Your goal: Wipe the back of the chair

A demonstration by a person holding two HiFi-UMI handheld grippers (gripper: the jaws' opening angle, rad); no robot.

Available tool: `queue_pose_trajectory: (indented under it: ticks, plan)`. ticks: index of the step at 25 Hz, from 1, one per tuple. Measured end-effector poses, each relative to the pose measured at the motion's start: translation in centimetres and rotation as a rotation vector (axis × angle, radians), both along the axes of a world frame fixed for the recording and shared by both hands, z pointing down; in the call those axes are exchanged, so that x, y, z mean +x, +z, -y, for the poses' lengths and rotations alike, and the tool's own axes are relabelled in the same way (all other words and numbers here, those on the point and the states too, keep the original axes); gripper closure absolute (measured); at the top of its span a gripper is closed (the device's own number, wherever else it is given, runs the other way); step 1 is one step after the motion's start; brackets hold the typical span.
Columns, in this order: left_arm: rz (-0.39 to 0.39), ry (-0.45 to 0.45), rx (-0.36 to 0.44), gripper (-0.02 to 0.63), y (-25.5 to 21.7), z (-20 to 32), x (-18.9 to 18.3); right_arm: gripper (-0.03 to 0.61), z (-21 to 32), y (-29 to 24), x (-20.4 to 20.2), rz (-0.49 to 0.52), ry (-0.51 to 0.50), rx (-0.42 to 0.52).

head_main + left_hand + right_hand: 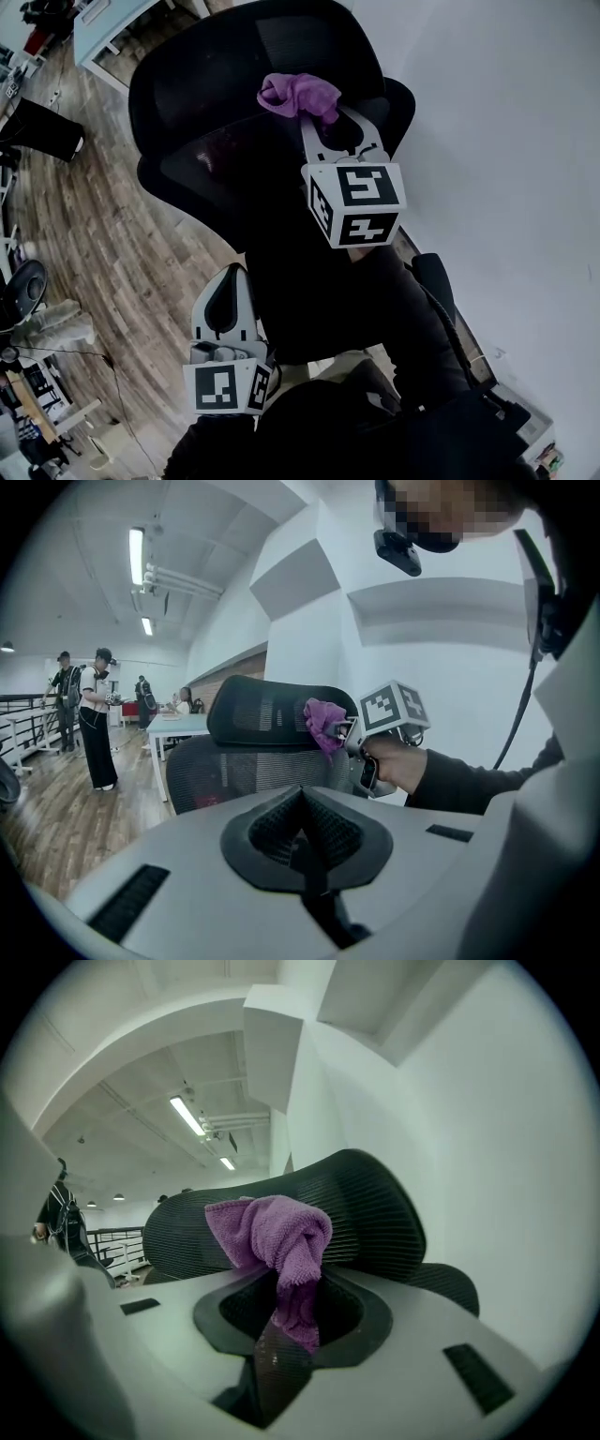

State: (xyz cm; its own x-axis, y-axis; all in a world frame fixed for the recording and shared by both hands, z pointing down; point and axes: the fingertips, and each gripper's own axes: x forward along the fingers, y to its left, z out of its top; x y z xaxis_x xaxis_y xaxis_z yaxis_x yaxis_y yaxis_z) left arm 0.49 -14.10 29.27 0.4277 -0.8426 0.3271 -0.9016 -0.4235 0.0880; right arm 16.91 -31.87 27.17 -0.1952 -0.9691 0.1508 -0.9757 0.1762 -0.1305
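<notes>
Wiping in hand: right gripper [317,117] clamped on cloth [298,95] at chair back [206,84], upper centre. Left gripper [229,281] closed, empty, lower left. Next, likely: sweep cloth across mesh.

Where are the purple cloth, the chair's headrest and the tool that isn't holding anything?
purple cloth [298,96]: head view, middle of the bunched cloth.
chair's headrest [375,1211]: right gripper view, its mesh face.
left tool [231,279]: head view, between its shut tips.
</notes>
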Motion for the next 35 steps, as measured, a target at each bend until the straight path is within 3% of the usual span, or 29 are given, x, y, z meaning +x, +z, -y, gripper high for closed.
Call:
queue_pose_trajectory:
  ticks: [9,16,23,35]
  plan:
    - [0.025,0.119,0.002,0.611,0.1,-2.0,6.8,0.476,-3.8,0.9,9.9,0.023,0.137,-0.007]
    - [0.040,0.191,-0.018,0.609,0.5,-3.5,11.2,0.476,-6.7,2.5,19.2,0.065,0.314,-0.043]
    - [0.048,0.190,-0.030,0.611,0.9,-2.5,12.2,0.476,-5.8,3.6,20.6,0.051,0.339,-0.059]
    - [0.046,0.123,-0.069,0.610,2.8,-0.1,7.7,0.476,-2.5,6.8,16.8,0.011,0.353,-0.130]
